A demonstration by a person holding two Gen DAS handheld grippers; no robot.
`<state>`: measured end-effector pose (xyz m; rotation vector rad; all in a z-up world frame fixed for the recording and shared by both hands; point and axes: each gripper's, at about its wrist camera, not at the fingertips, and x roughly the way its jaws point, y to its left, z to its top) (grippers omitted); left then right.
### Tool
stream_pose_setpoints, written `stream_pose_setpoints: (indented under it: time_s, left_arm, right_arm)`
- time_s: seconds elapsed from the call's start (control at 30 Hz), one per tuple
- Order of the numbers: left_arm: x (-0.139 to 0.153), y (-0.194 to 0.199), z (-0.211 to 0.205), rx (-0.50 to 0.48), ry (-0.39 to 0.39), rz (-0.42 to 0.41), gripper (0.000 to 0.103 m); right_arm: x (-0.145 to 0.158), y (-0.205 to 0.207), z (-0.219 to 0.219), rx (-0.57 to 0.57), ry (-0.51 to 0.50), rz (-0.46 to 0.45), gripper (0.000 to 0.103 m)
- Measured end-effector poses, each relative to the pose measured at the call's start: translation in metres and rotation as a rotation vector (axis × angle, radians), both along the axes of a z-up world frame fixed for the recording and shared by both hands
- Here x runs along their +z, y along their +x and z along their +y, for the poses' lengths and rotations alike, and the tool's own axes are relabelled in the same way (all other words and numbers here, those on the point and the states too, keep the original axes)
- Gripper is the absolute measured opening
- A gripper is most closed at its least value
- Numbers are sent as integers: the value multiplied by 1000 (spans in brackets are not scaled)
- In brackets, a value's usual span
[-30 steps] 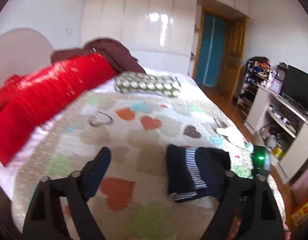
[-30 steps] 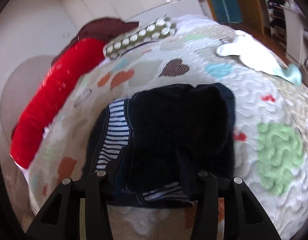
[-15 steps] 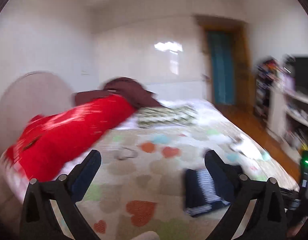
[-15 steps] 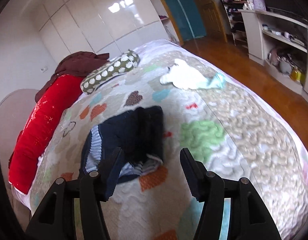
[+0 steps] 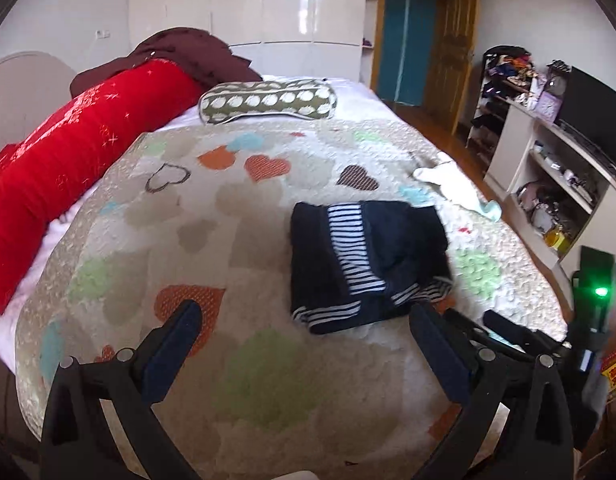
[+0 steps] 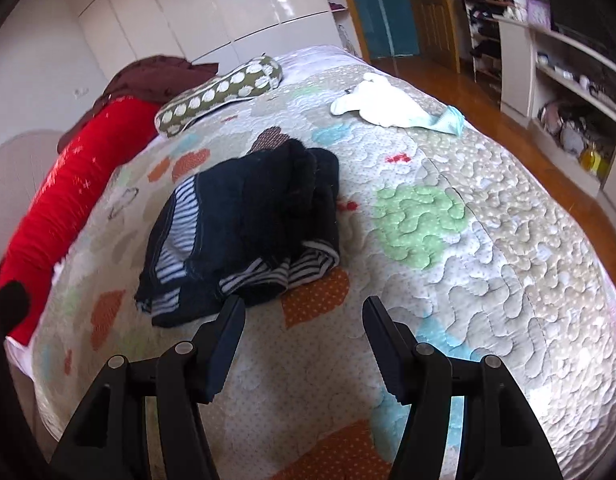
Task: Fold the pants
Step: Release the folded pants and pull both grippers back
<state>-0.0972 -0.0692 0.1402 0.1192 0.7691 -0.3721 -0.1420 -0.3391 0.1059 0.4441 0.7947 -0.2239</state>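
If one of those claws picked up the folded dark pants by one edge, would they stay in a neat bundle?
Probably not. The pants look soft, with loose layers and a striped lining spilling out, so they would likely sag and unfold. Pushed across the bumpy quilt, they would probably bunch rather than slide.

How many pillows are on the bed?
2. A long red pillow lies along the head end, and a green pillow with white dots sits beside it. The dark red clothes piled behind could hide another.
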Motion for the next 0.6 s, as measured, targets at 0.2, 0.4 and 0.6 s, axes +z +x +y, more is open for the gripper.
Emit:
stream_pose_setpoints:
  time_s: [0.2, 0.4, 0.6]
  left_arm:
    - [-5, 0, 1, 22, 35, -15, 103]
    - [-7, -1, 2, 21, 52, -15, 103]
    - [-7, 1, 5, 33, 46, -9, 103]
  right_arm:
    - [5, 4, 14, 13, -99, 31, 68]
    - [3, 5, 16, 24, -77, 41, 68]
    - [6, 4, 21, 27, -91, 35, 68]
